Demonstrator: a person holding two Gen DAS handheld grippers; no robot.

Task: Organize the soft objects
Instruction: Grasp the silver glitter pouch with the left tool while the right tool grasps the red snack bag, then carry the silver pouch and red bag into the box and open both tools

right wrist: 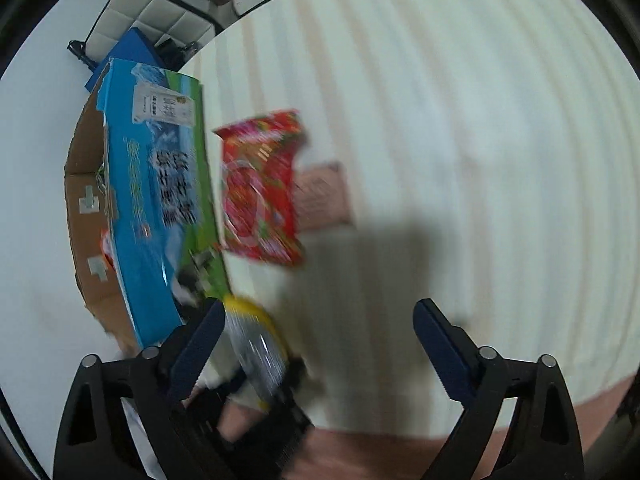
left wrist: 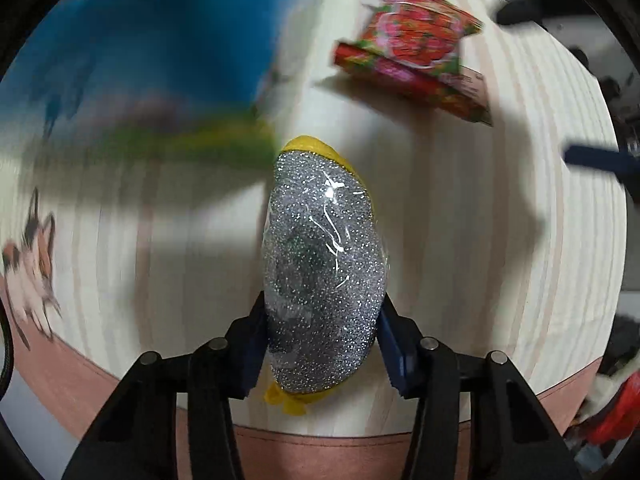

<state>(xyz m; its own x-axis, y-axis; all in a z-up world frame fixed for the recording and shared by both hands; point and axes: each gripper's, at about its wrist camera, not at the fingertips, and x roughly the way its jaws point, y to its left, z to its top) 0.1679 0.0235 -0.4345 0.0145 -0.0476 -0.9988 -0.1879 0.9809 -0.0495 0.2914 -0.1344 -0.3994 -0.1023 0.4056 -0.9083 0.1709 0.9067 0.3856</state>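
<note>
1. The left gripper pinches a silver glitter sponge with yellow backing above the pale wooden desk
2. The right gripper is spread wide, holding nothing
3. A red snack packet lies on the desk just beside a blue carton at the desk's left edge

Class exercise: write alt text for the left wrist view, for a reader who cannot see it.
The left claw grips a silver glittery scouring sponge with yellow backing, wrapped in clear film, above a pale wooden table. A red floral packet lies beyond it, and a blurred blue box stands at upper left.
</note>
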